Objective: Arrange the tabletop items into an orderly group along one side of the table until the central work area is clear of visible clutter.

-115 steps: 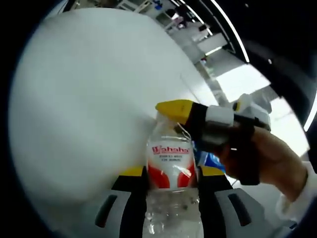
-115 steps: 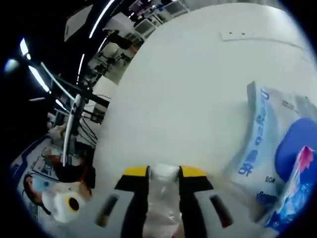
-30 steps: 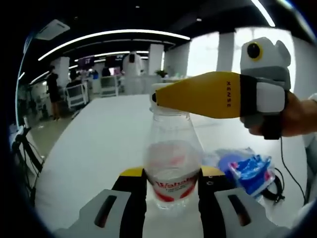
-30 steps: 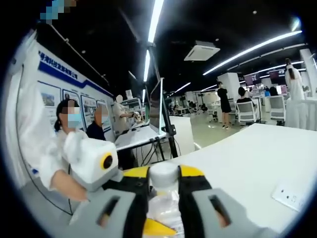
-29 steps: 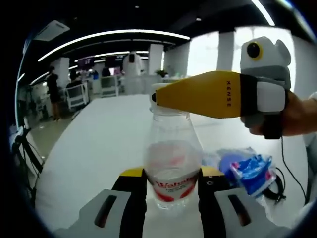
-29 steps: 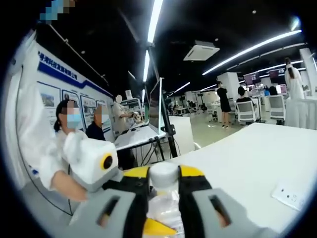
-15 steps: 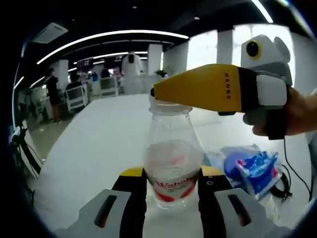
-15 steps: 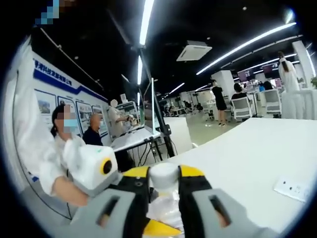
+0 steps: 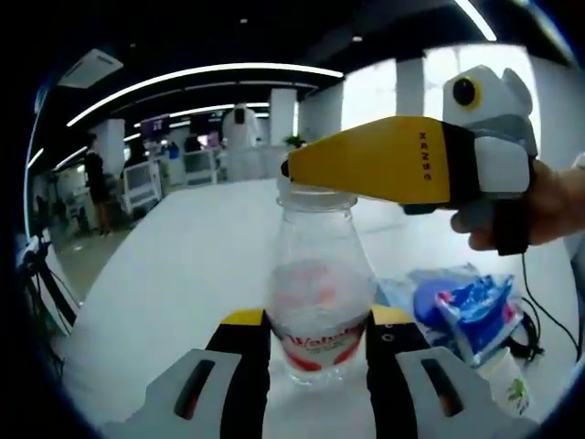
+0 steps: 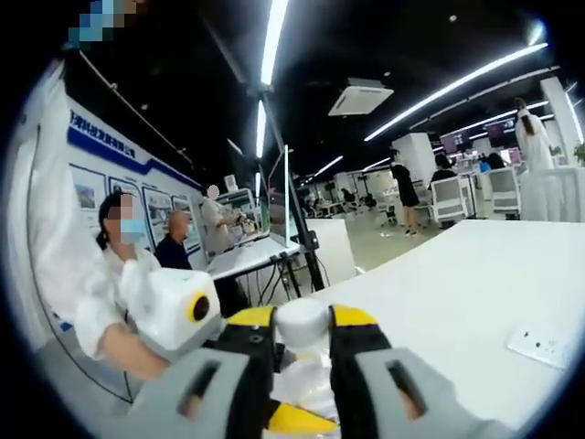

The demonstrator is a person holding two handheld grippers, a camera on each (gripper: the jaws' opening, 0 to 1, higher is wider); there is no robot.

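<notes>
Left gripper (image 9: 315, 322): jaws clamped on the lower body of the clear Wahaha bottle (image 9: 317, 285), which stood upright.
Right gripper (image 10: 303, 322): jaws closed on the bottle's white cap (image 10: 303, 324); in the left gripper view its yellow jaw reached in from the right, over the bottle's mouth.
Hand (image 9: 553, 201): gripped the right gripper's handle.
Blue packet (image 9: 468, 307): lay on the white table (image 9: 183, 274), just right of the bottle.
Socket plate (image 10: 544, 344): lay flat on the table.
</notes>
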